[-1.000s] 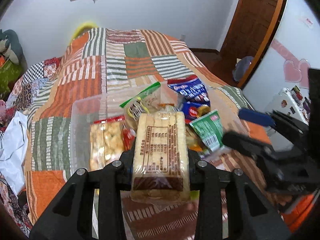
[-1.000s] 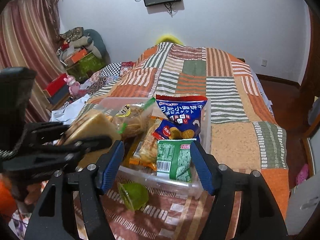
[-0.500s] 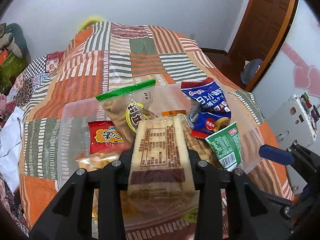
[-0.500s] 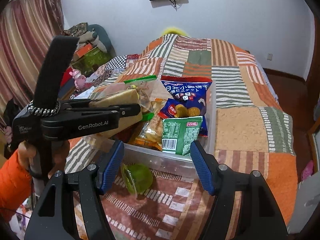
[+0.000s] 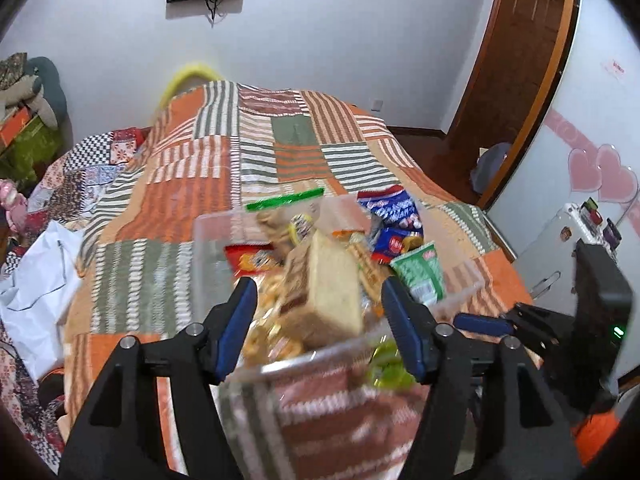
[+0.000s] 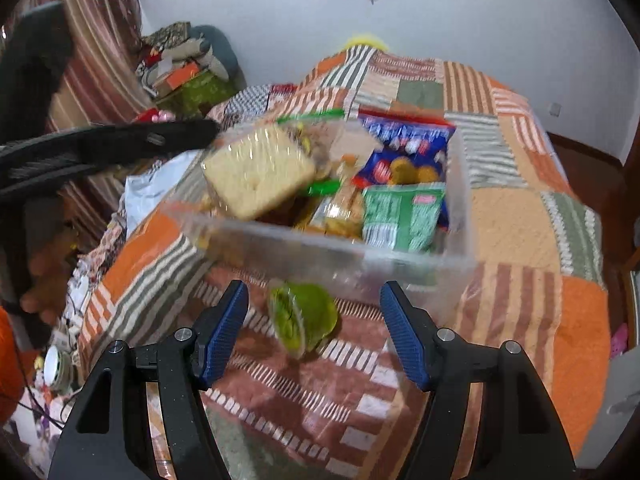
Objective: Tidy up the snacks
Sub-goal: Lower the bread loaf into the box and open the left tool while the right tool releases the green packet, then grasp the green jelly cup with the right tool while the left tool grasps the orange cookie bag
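Observation:
A clear plastic bin full of snack packs sits on the patchwork bedspread. A beige wafer pack lies tilted on the other packs in the bin. My left gripper hangs just above it, its jaws opening and its pads clear of the pack. In the right wrist view the same pack leans at the bin's left end, under the left gripper. My right gripper is open in front of the bin. A small green packet lies on the bedspread between its fingers, untouched.
A blue biscuit bag, a green pack and a red pack also fill the bin. White cloth lies at the bed's left edge. A wooden door and a white cabinet stand to the right.
The left gripper carried the wafer pack over the bin, then let it go and pulled back; the pack now lies tilted in the bin. The right gripper sank toward the green packet.

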The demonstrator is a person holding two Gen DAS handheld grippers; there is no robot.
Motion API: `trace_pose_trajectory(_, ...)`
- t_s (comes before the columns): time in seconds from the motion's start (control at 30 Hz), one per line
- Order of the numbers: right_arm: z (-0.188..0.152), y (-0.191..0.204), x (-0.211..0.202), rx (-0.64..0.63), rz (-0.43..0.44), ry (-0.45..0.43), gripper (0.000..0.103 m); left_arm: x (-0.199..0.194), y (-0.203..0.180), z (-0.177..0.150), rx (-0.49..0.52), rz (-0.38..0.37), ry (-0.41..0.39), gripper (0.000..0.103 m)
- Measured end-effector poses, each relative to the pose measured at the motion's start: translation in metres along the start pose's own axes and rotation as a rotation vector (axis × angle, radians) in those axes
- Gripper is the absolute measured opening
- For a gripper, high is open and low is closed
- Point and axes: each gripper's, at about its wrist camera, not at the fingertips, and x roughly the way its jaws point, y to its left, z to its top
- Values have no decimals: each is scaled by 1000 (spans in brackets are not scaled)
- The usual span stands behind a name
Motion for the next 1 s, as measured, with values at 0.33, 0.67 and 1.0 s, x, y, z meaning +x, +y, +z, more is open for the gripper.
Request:
trace_pose_trajectory(0.33, -6, 11, 32, -4, 19, 105, 65, 4, 26, -49, -7, 52, 93, 68)
trace_pose_trajectory(0.67, -4, 11, 45, 21, 36, 139, 43, 18, 34, -68, -38, 39, 149, 68)
trace_pose_trajectory(1.0, -9, 6, 7, 43, 20, 74, 38, -9, 3, -77, -2, 16, 140, 69)
